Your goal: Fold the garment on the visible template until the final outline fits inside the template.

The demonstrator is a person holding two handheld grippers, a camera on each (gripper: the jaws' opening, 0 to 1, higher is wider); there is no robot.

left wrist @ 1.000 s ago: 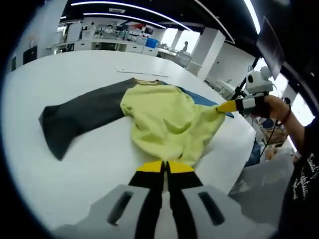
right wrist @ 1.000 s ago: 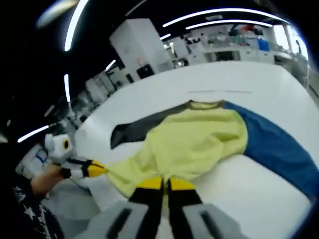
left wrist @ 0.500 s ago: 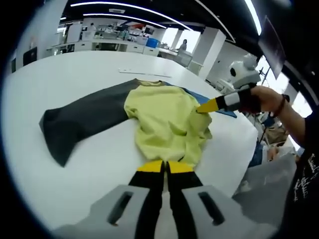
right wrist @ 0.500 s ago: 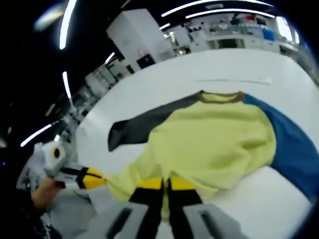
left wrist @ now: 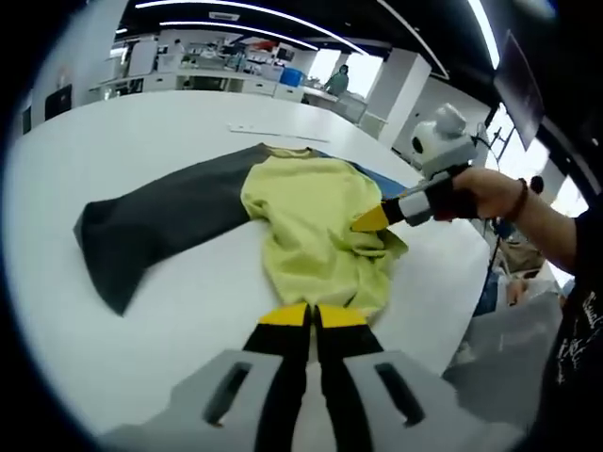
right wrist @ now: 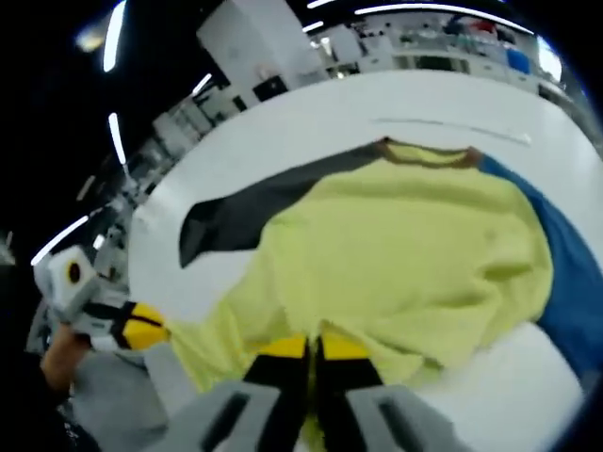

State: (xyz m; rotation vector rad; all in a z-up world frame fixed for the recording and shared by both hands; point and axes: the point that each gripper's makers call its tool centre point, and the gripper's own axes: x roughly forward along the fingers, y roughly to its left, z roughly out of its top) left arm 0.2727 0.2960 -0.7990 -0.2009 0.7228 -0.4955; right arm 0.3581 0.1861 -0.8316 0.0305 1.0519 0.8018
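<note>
Grippers first: the left gripper has its yellow-tipped jaws pressed together on the near hem of the shirt, and the right gripper is pinched the same way on the hem from its own side. In the left gripper view the right gripper comes in from the right, held by a hand, with its tip sitting over the yellow body of the shirt and a fold of cloth bunched up under it. In the right gripper view the left gripper shows at the left edge, tip right at the pulled-out yellow corner.

Shirt lies on the white table, collar pointing away from the person. Yellow body is rumpled and partly lifted at the near end. Dark grey sleeve is spread flat out to one side, blue sleeve runs off the other side, mostly covered by yellow in the left gripper view. There's a thin pale strip on the table just past the collar. Can't make out any template outline.
</note>
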